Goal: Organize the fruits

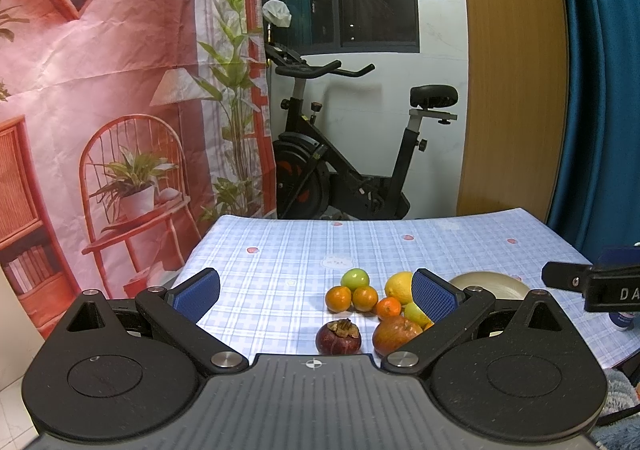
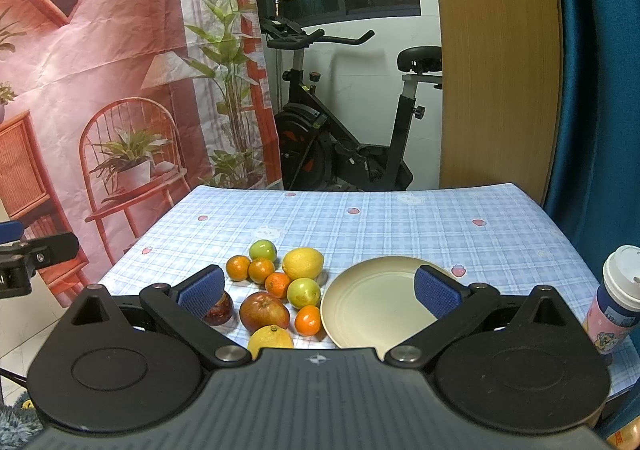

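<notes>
Blue checked tablecloth point(image 2: 400, 226) is seen under a pile of mixed fruits point(image 2: 276, 286), lying lower centre, left of the empty cream round plate point(image 2: 368, 306). Right gripper point(image 2: 320, 292) and left gripper point(image 1: 316, 296) are held spread, empty; the right one is judged nearer to the plate.

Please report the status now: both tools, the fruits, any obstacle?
Left tool open, empty. Right tool open, empty. Fruits clustered on tablecloth, plate beside them bare. Nothing in the way.

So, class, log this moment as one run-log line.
left gripper: open, holds nothing | right gripper: open, holds nothing | plate: bare | fruits: clustered on tablecloth beside plate
</notes>
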Demonstrator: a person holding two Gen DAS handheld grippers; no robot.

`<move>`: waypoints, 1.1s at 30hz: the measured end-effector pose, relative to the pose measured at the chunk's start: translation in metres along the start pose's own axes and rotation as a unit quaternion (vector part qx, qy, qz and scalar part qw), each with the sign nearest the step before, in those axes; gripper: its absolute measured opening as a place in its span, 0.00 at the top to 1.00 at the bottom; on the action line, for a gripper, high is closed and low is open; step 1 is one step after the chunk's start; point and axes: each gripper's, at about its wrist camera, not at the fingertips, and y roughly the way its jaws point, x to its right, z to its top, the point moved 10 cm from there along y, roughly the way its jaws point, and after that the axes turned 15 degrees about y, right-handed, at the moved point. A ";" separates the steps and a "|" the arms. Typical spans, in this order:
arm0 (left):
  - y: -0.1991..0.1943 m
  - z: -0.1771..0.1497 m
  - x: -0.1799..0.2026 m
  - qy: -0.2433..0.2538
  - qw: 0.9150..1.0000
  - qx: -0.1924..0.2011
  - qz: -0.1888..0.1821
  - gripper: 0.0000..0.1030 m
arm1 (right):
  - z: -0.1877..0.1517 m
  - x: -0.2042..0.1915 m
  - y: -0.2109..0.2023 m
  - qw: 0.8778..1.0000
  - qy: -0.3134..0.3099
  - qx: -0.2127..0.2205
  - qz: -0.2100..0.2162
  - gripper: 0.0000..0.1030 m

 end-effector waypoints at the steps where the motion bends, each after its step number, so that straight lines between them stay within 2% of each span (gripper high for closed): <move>1: 0.001 0.001 -0.003 -0.002 1.000 0.001 0.003 0.00 | 0.003 0.001 -0.001 1.000 0.000 0.004 0.003 0.00; 6: 0.011 0.009 -0.014 -0.004 1.000 0.015 0.024 0.00 | 0.030 0.007 0.001 0.999 0.009 0.048 0.022 0.00; 10: 0.019 0.018 -0.019 0.006 0.997 0.037 0.064 0.00 | 0.048 0.010 0.010 0.995 0.019 0.091 0.045 0.00; 14: 0.031 0.029 -0.020 0.006 0.997 0.050 0.066 0.00 | 0.057 0.007 0.030 0.992 0.033 0.089 0.078 0.00; 15: 0.036 0.031 -0.019 0.004 0.997 0.050 0.062 0.01 | 0.060 0.006 0.033 0.991 0.037 0.098 0.085 0.00; 17: 0.047 0.032 -0.018 -0.007 0.998 0.047 0.049 0.09 | 0.065 0.003 0.035 0.986 0.040 0.133 0.095 0.00; 18: 0.051 0.030 -0.019 -0.016 0.998 0.046 0.040 0.10 | 0.067 0.003 0.037 0.984 0.039 0.144 0.096 0.00; 22: 0.071 0.028 -0.018 -0.036 0.998 0.048 0.026 0.11 | 0.064 -0.002 0.065 0.988 0.025 0.116 0.094 0.00; 27: 0.089 0.028 -0.009 -0.028 0.997 0.064 0.023 0.11 | 0.056 -0.003 0.105 0.994 0.003 0.074 0.075 0.00; 29: 0.100 0.024 0.003 -0.024 0.997 0.069 -0.001 0.11 | 0.051 -0.006 0.116 0.995 0.000 0.067 0.077 0.00; 31: 0.114 0.012 0.014 -0.034 0.998 0.047 -0.027 0.11 | 0.041 -0.008 0.123 0.994 -0.015 0.068 0.079 0.00; 33: 0.125 -0.006 0.019 -0.064 0.997 0.028 -0.044 0.11 | 0.025 -0.003 0.131 0.996 -0.012 0.066 0.058 0.00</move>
